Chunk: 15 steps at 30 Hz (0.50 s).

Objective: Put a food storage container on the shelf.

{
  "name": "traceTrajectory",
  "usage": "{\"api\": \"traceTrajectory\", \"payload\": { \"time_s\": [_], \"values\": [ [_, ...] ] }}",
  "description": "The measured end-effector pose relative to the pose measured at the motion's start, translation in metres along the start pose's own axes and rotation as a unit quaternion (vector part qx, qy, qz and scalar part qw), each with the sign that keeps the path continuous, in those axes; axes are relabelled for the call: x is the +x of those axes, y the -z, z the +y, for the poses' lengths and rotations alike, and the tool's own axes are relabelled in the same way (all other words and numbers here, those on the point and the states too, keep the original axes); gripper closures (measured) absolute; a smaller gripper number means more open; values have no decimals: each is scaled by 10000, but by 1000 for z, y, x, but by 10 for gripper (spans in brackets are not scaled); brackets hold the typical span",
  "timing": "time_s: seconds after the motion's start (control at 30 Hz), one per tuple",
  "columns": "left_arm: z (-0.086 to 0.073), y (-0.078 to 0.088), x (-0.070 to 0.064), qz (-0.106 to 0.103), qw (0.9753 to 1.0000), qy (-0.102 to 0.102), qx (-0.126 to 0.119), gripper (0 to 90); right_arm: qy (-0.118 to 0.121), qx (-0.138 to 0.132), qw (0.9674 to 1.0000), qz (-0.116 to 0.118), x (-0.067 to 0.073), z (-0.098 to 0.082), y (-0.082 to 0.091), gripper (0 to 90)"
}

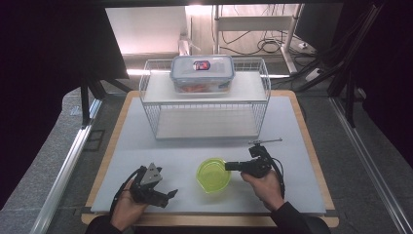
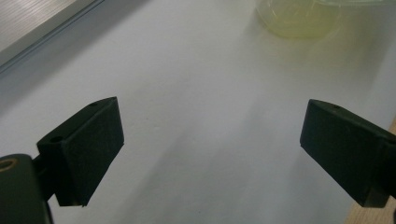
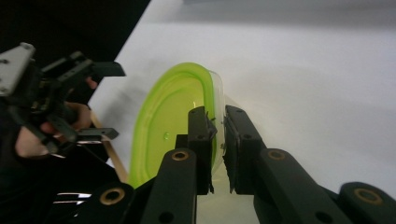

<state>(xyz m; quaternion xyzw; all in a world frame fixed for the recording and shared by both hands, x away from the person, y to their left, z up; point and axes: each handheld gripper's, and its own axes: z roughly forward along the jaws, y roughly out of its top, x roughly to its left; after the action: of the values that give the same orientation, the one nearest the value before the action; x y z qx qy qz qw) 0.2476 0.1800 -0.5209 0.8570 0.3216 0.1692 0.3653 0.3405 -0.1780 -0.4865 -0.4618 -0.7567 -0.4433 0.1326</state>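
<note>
**Your right claw pinched the rim of the green bowl**

Your right gripper (image 3: 218,140) had its two black jaws almost together, and the thin wall of the green bowl (image 1: 213,173) sat between them. The pads pressed on the bowl's right rim, one inside and one outside. The bowl was round, see-through plastic with a bright lime-green edge, smooth and shiny. It sat on the near middle of the white mat (image 1: 292,126), just left of your right hand (image 1: 265,187).

Your left gripper (image 2: 210,149) had its jaws wide apart and held nothing. It was low over the bare mat at the near left, well apart from the bowl. Its pads were flat, dark and blocky, with a soft-looking dull face. A grey three-cornered plate sat on top of it.

The mat was flat and plain, and it lay on a wooden board (image 1: 311,146) with a light brown edge.

At the far side stood a white wire rack (image 1: 151,105) made of thin crossed bars, with two flat shelves. On its top shelf sat a clear plastic box (image 1: 202,73) with rounded corners, a blue-edged snap lid and something orange inside.
</note>
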Motion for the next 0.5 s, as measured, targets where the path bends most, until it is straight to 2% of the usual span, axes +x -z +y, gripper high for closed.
{"api": "traceTrajectory", "payload": {
  "time_s": [0.07,0.17,0.23,0.3,0.4,0.5],
  "values": [
    [0,0,0,0,10000,1,-3,61,53,-5,10000,46,1,2,0,824],
    [0,0,0,0,10000,-1,0,61,164,2,9999,-43,2,3,-1,814],
    [0,0,0,-2,10000,-8,4,61,485,74,9979,-420,5,4,-3,794],
    [0,0,0,-1,10000,-15,9,61,602,125,9964,-575,3,6,-5,780],
    [0,0,0,-3,10000,-9,7,62,609,40,9960,-648,-1,10,-8,709],
    [0,0,0,-9,10000,-13,16,61,619,-68,9968,-497,-5,17,-10,680]
  ]
}}
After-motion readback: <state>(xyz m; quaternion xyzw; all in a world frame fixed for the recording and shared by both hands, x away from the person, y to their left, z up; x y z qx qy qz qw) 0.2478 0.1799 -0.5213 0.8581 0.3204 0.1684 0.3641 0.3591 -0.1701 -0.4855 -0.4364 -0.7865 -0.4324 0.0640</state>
